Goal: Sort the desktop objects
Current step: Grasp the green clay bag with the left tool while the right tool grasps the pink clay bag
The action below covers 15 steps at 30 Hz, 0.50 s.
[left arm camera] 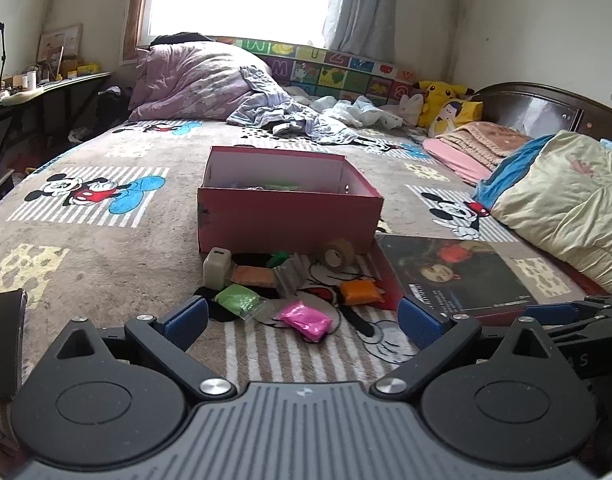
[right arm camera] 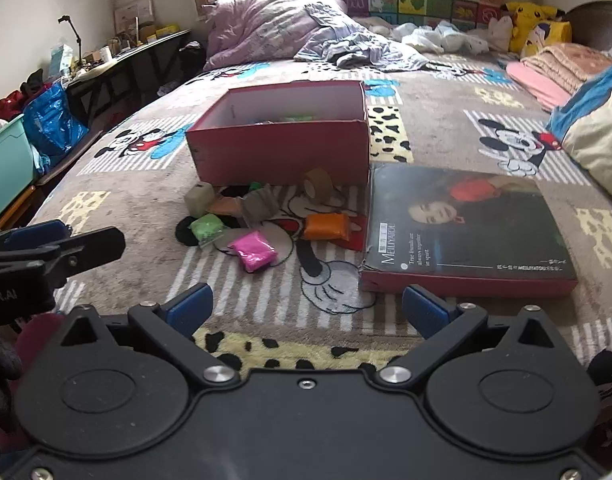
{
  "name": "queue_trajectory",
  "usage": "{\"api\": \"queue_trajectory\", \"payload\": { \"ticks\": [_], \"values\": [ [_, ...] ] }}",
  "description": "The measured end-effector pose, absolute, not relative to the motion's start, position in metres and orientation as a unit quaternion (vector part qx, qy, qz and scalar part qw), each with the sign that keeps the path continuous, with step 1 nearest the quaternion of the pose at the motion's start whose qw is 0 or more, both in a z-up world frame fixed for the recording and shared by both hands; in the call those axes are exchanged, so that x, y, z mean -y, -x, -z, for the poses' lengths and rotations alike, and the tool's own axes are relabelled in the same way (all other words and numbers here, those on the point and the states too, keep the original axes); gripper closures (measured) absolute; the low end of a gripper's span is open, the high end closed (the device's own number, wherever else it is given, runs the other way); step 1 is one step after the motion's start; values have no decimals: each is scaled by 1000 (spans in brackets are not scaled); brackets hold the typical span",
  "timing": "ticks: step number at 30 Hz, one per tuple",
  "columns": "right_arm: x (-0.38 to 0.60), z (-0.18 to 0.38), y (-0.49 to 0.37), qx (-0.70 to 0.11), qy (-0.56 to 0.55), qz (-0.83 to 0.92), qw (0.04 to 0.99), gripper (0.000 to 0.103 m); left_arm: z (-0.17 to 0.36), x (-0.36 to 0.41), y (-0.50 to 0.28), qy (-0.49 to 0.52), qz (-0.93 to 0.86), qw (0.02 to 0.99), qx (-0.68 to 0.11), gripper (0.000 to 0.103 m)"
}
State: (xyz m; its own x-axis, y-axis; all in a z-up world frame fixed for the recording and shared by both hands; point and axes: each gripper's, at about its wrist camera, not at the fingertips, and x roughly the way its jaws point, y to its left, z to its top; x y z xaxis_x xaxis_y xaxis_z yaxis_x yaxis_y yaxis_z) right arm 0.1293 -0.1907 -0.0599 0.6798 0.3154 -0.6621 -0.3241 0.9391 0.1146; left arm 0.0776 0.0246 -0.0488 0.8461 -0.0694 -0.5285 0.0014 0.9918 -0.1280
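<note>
Two grippers, both with blue pads spread wide, both empty: left gripper low over the blanket just short of the clutter, right gripper further back near the front edge of the grey cartoon-print bed blanket.

Task items bunched against the front wall of the open red cardboard box, mid-bed:
- magenta clay packet, nearest, lined up between the left pads
- lime-green clay packet, just beside it toward the left edge
- bright orange clay packet, toward the right, touching the flat dark-covered box lid
- beige tape roll, tilted on edge, close against the box wall
- grey-white blocky plastic item, left end of the pile
- pale orange packet and clear wrinkled packet, overlapping mid-pile

Judged step: approach before a pick; box partly filled, most of the pile not yet sorted. Next move probably: ease left gripper forward and down around the magenta packet, close gently on soft film, lift, carry over the box wall. Risk of snagging blanket pile or dragging the green neighbour.

Hard to tell:
- box contents mostly hidden behind the front wall; only green and pale scraps visible
- small green piece behind the pile half covered, identity unclear
- blocky item's function unclear
- dark flat object at left border of left view cut off
</note>
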Motion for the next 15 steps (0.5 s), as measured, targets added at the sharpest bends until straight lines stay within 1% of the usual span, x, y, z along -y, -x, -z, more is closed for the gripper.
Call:
{"api": "queue_trajectory", "payload": {
  "ticks": [4,8,15],
  "values": [
    [190,70,-141,-346,16,-178,921,0,62,-30,-93,62,13,957,-285,1],
    [187,79,-147,-314,33,-198,928,0,76,-37,-108,69,8,955,-289,1],
    [185,99,-170,-330,24,-219,918,0,100,-54,-135,89,-4,944,-316,1]
  ]
}}
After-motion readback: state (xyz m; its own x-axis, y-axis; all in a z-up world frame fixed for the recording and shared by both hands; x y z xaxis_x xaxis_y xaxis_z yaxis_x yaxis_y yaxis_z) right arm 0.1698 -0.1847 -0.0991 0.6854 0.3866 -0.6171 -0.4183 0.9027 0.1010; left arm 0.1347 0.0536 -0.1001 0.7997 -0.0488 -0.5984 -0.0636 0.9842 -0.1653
